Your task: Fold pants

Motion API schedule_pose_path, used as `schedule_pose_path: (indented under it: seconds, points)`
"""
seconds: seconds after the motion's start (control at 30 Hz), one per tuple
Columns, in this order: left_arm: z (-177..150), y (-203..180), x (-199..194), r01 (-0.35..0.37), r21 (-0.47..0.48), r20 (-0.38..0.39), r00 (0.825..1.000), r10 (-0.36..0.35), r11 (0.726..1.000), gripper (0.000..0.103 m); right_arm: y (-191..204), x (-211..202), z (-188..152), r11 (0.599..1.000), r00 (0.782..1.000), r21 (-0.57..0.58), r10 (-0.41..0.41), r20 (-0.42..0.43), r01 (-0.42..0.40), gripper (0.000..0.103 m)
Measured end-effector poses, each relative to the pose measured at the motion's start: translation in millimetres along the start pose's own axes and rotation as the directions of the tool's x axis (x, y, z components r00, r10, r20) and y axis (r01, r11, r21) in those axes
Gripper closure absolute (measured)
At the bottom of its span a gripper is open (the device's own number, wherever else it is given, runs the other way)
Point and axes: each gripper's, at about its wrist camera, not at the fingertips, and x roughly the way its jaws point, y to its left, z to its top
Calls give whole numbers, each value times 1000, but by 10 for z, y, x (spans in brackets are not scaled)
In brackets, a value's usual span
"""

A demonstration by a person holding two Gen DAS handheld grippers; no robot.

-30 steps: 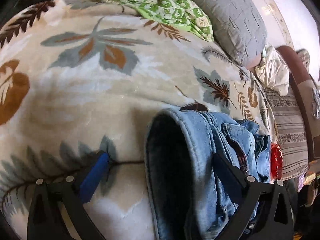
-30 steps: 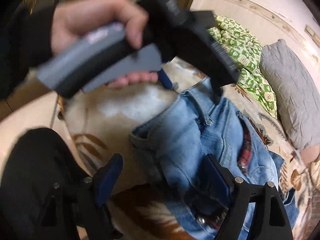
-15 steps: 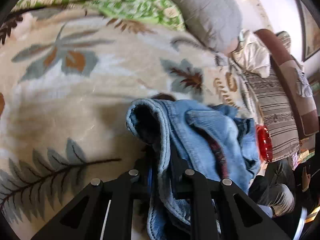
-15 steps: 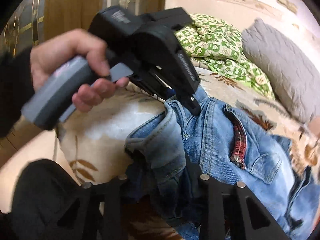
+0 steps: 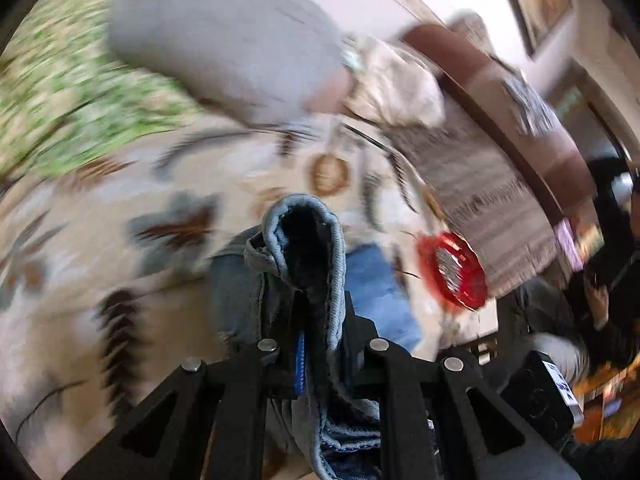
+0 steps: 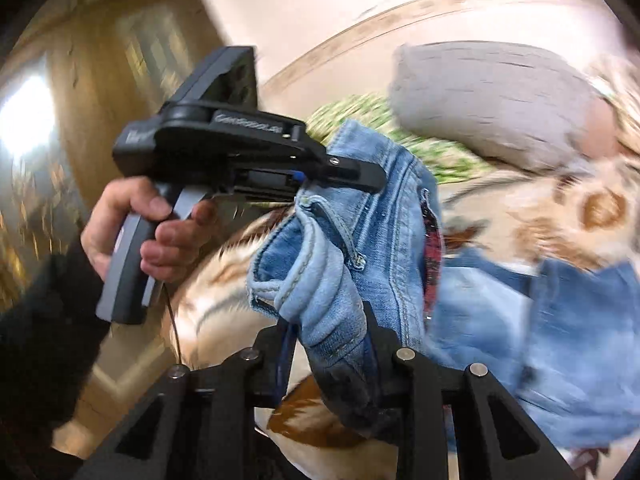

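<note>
The pants are light blue jeans (image 6: 384,232) with a red plaid lining, lifted off a leaf-patterned blanket (image 5: 100,248). My left gripper (image 5: 320,344) is shut on the jeans' waistband (image 5: 312,240), which stands up between its fingers. It also shows in the right wrist view (image 6: 340,172), held by a hand and clamped on the waistband's far end. My right gripper (image 6: 332,344) is shut on the waistband's near end. The legs (image 6: 580,340) hang down to the right. Both views are motion-blurred.
A grey pillow (image 5: 224,36) and a green patterned quilt (image 5: 60,112) lie at the head of the bed. A red round object (image 5: 452,272) sits at the bed's right edge beside striped cushions (image 5: 480,192). A wooden door (image 6: 120,60) stands left.
Both grippers went from open around the waistband to shut on it. They have lifted the jeans off the blanket, and both views have swung upward.
</note>
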Motion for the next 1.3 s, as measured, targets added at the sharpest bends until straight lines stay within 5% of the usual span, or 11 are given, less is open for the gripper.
schedule_pose_path:
  seconds: [0.27, 0.4, 0.5, 0.57, 0.67, 0.73, 0.77, 0.87, 1.03, 1.13, 1.3]
  points:
    - [322, -812, 1552, 12, 80, -220, 976, 5, 997, 89, -1236, -664, -406, 933, 990, 341, -134, 32, 115, 72]
    - [379, -850, 2104, 10, 43, -292, 956, 3, 999, 89, -1634, -830, -523, 883, 979, 443, -197, 46, 157, 72]
    - [310, -789, 2568, -56, 42, -364, 929, 68, 998, 85, -1863, -864, -596, 840, 971, 505, -237, 16, 197, 70]
    - [255, -809, 2691, -80, 59, -364, 927, 97, 995, 84, -1993, -823, -670, 809, 974, 552, -227, -26, 203, 64]
    - [269, -912, 2632, -46, 79, -365, 928, 72, 996, 65, -2062, -825, -673, 809, 980, 560, -198, -26, 179, 58]
    - [317, -947, 2460, 4, 45, -342, 940, 12, 999, 25, -2010, -869, -671, 819, 984, 551, -176, -24, 159, 41]
    - [343, -945, 2360, 0, 35, -319, 948, 11, 999, 21, -1959, -914, -669, 825, 984, 541, -178, -24, 162, 37]
    - [397, -916, 1977, -29, 34, -252, 967, 37, 999, 16, -1802, -1005, -570, 851, 972, 477, -232, -32, 219, 22]
    - [302, -586, 1181, -118, 31, -137, 983, 121, 993, 10, -1631, -1321, -458, 872, 949, 393, -314, -13, 293, 20]
    - [124, -378, 888, -160, 26, -101, 982, 162, 987, 8, -1634, -1420, -339, 887, 953, 365, -303, -2, 282, 20]
    - [-455, -254, 562, -187, 158, -100, 974, 205, 970, 8, -1587, -1384, -125, 924, 971, 300, -229, -62, 237, 20]
